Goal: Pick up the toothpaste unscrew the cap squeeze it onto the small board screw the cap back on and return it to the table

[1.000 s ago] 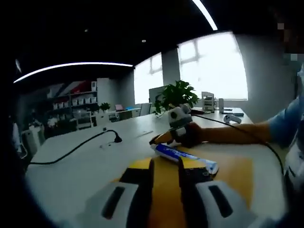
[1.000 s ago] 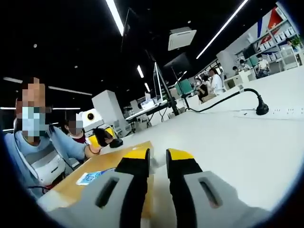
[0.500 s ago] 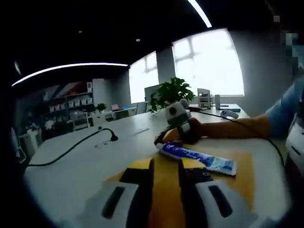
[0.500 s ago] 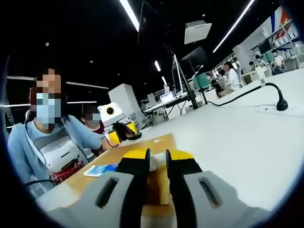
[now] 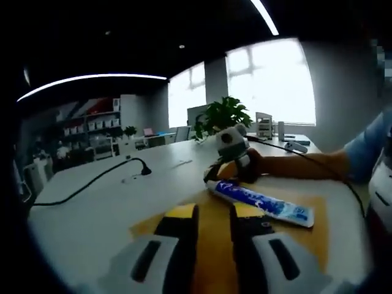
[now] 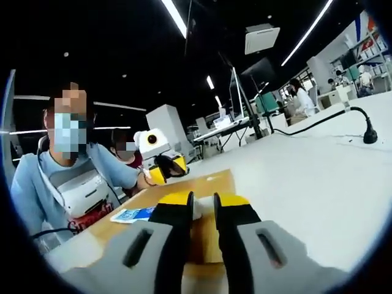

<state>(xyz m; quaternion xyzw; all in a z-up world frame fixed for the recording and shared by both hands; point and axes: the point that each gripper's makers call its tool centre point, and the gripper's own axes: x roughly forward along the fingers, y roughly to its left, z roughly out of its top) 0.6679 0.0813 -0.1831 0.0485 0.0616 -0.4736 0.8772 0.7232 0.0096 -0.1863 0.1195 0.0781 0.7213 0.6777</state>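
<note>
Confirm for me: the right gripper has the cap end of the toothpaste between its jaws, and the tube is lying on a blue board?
Not quite: the board is wooden tan, not blue, as the left gripper view shows. The toothpaste lies on it, cap end between the right gripper's jaws.

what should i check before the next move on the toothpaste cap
1. Blue and white toothpaste tube lies on the tan wooden board: ok.
2. Right tongs closed on the white cap at the tube's end: ok; something white sits between the jaws.
3. Left tongs holding the tube body: not ok; they hover near it over the board with nothing between the jaws.
4. Cap off: cannot tell.
5. Paste on the board: cannot tell.
6. Black cable on the white table away from the board: ok.
</note>
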